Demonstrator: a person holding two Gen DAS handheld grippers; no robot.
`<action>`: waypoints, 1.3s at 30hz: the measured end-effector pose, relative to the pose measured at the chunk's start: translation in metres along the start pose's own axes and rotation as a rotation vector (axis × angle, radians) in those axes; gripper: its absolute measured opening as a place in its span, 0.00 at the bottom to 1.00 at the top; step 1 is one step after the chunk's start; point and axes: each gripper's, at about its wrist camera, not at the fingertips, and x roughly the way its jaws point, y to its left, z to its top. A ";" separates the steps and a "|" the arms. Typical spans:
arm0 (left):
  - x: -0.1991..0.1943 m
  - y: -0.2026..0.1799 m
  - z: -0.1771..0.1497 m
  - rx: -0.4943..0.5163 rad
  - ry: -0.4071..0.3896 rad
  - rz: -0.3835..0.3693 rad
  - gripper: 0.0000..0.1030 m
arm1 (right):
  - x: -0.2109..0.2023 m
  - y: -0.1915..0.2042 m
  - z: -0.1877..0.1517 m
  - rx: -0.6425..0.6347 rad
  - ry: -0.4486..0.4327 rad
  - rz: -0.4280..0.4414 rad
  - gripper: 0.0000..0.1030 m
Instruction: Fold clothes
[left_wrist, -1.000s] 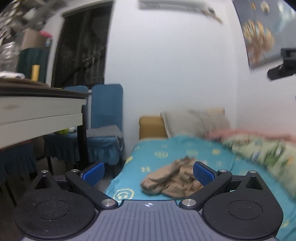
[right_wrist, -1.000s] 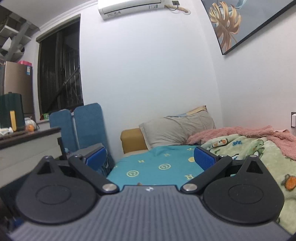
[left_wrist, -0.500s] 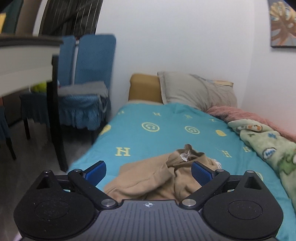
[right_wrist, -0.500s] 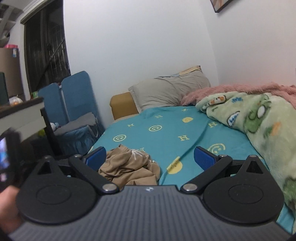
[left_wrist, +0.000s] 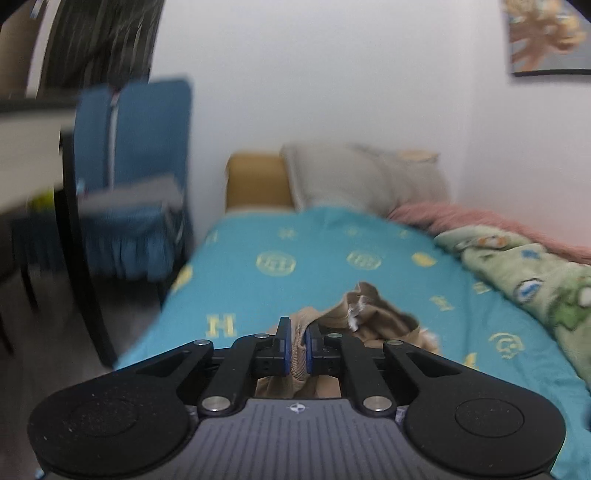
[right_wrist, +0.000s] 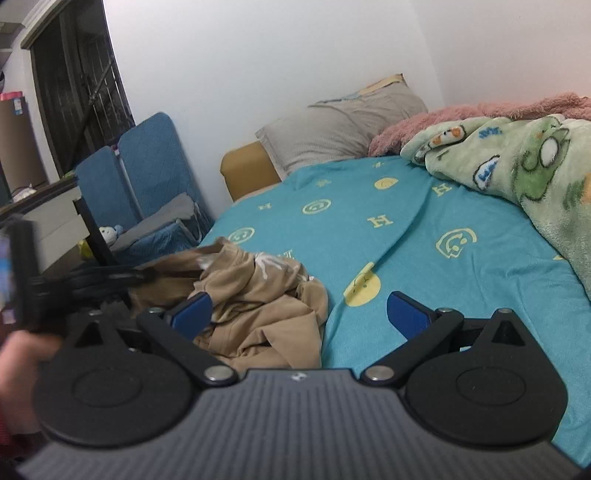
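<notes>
Garment: tan garment (left_wrist: 384, 325) lies crumpled on the teal bedsheet (left_wrist: 280, 266), near the bed's foot.
Left gripper (left_wrist: 297, 349): fingers have just been closing; pads now pinch a ridge of tan cloth standing between them.
Right gripper (right_wrist: 297, 314): fingers spread wide, nothing between them; heap lies ahead of its left finger (right_wrist: 192, 314), bare sheet beyond the right one.
Step in hand: first pinch on the heap, I judge.
Doing it well: lift slowly, check a single layer follows; bring the right fingers to a separate edge before spreading.
Left view only: the pinch itself.
Right view only: whole heap, a pale printed patch, green cartoon blanket (right_wrist: 517, 162) well apart.
</notes>
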 end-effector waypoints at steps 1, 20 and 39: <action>-0.018 -0.001 0.000 0.010 -0.014 -0.011 0.07 | -0.002 0.001 0.000 0.002 -0.010 0.001 1.00; -0.258 -0.004 -0.033 -0.024 -0.231 -0.152 0.06 | -0.087 0.061 -0.023 -0.098 0.060 0.161 1.00; -0.184 0.020 -0.060 -0.036 -0.019 -0.074 0.07 | -0.008 0.069 -0.031 0.007 -0.014 -0.167 1.00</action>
